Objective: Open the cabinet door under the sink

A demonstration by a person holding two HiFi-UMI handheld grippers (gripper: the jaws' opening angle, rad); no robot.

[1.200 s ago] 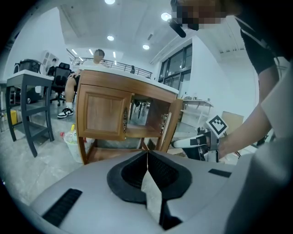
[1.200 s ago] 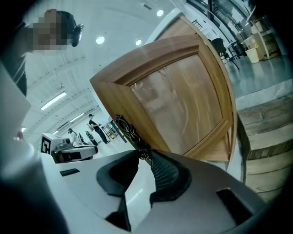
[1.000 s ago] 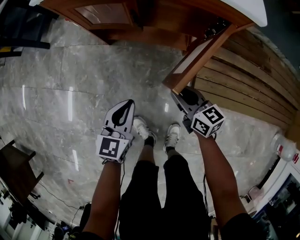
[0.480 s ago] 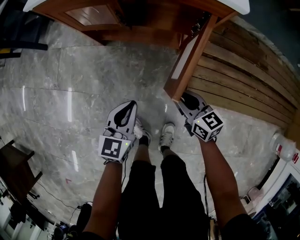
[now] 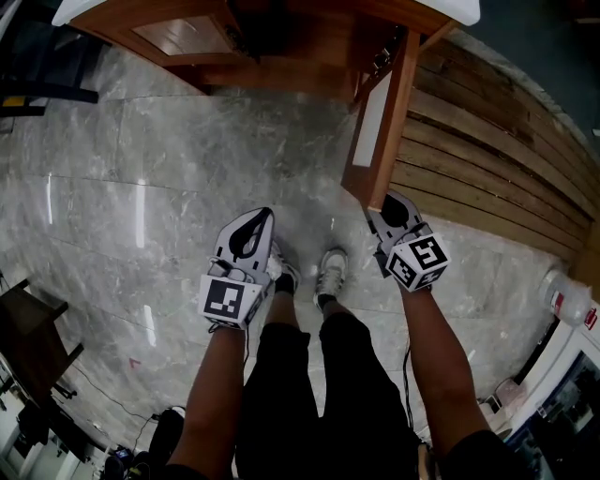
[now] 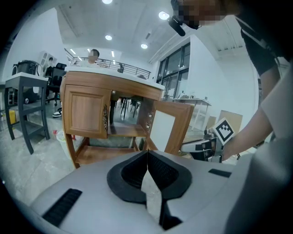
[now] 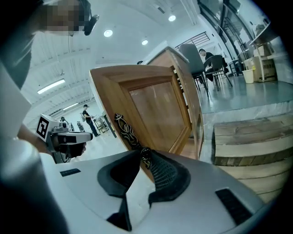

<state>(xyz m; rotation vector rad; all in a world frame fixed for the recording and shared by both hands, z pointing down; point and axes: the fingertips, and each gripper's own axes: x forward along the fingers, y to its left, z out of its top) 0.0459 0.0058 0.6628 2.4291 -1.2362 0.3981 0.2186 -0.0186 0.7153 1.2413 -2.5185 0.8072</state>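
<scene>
Head view, looking steeply down. The wooden cabinet under a white counter top lies along the upper edge of the frame. Its right-hand door is swung out and runs from the upper centre down toward the middle right. Only its edge and pale inner panel show here. The inside of the opened compartment is dark in this view.

The right gripper sits at the door's lower end, at middle right. In the right gripper view the door fills the centre, and its ornate metal handle runs down the left stile. The handle's lower end lies between the jaw tips, and the pads pinch it. The jaws have just been closing.

The left gripper is at lower centre-left of the head view, over the grey marble floor and well apart from the cabinet. In the left gripper view its jaws meet at the tips with nothing between them.

In that same view the cabinet stands at centre. Its left-hand door is shut, and the opened compartment to the right of it shows a wooden shelf board. No contents can be made out. A small pale bin stands on the floor just left of the cabinet's leg, and what it holds is too small to tell.

Wooden planks fill the right side of the head view. The person's shoes show between the two grippers.
</scene>
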